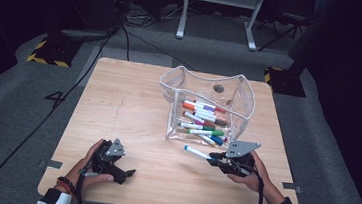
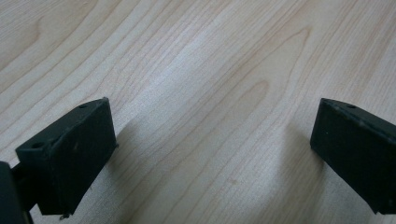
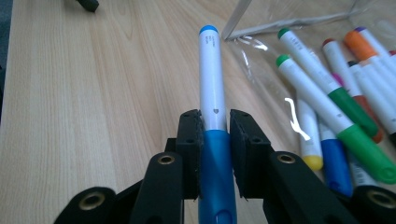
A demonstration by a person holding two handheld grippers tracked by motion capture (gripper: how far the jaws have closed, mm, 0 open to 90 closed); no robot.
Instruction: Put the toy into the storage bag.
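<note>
Starting on the left: the left claw (image 1: pixel 129 173) sits low over the surface (image 1: pixel 118 106), jaws spread wide with nothing between them, just bare pale wood grain in the left gripper view. Nothing risky there unless it gets dragged across the wood.

Middle-ish: the blue marker (image 1: pixel 197 152) is pinched in the right claw (image 1: pixel 212 159), jaws closed tight on the barrel right where the white body meets the blue cap. It sticks out level toward the left, hanging just in front of the near wall of the clear pouch (image 1: pixel 242 95).

Right side: that pouch is soft see-through plastic with white piping, floppy walls, standing open with a pile of markers (image 1: pixel 205 119) inside (green, orange, purple, yellow caps, all smooth round white barrels).

What could go wrong, I reckon: the marker is slick and round and held near one end, so it could swivel or slide in the pads. Also the pouch wall is flimsy, so if the tip catches the rim going in, the wall could fold over or the whole pouch could scoot away, and the marker ends up rolling on the surface.
</note>
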